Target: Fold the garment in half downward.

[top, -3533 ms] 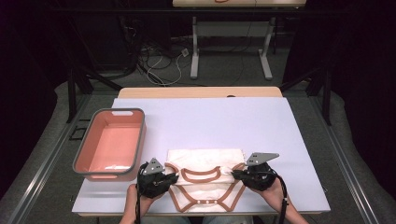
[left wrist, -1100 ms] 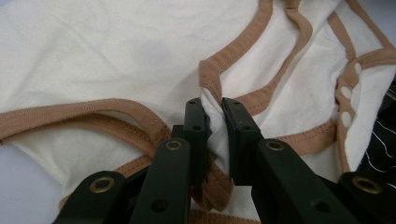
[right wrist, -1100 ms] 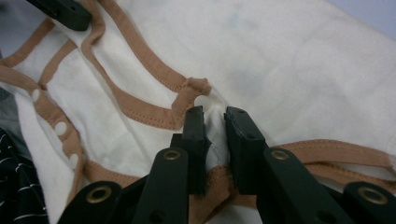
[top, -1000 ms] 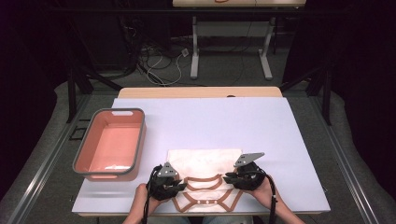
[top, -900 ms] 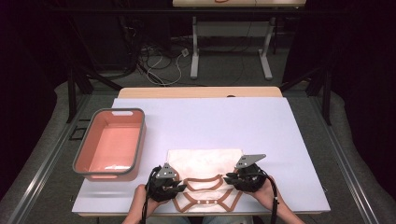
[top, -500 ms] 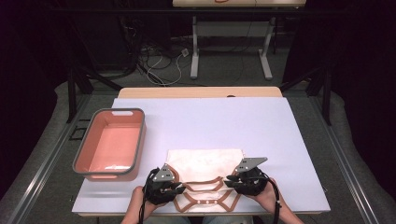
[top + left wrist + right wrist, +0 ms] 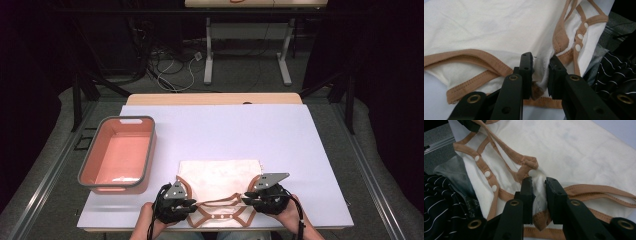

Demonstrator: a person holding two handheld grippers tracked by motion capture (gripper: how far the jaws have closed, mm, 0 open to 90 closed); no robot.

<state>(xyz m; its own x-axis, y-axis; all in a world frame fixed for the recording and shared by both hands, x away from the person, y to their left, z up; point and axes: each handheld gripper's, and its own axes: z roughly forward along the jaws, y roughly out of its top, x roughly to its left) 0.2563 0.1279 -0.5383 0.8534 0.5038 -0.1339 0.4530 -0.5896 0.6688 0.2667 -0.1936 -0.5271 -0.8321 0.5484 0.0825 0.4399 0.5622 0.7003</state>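
Item under handling: a cream bodysuit [image 7: 220, 175] with tan binding, lying flat at the near edge of the counter [image 7: 300, 135], about midway between its 2 near corners. The snap-fastened crotch end overhangs the near edge toward the person.

Left claw [image 7: 540, 62]: clenched on a gathered fold of cream cloth beside the tan binding, cloth visibly bunched between the pads. In the high view the left claw [image 7: 186, 202] sits on the garment's left leg opening.

Right claw [image 7: 539, 182]: likewise clenched on a pinch of cream cloth just below a knot of tan binding. From above, the right claw [image 7: 252, 197] sits on the right leg opening.

Handling judgement: the bodysuit is light, thin and limp. It will sag, fold on itself and wrinkle wherever it is unsupported, and it should not slip readily from the pads. Nothing fragile. The bound edges are the firmer hold, and 2 symmetrical grips at the leg openings should keep it spread when lifted or folded.

View comparison: the gripper views show the pinch itself, the 3 snaps [image 7: 580, 36] and the person's striped clothing [image 7: 439, 202]. The high view does not resolve these. It alone gives the layout: the pink bin [image 7: 120, 152] at the counter's left edge, well apart from the garment.
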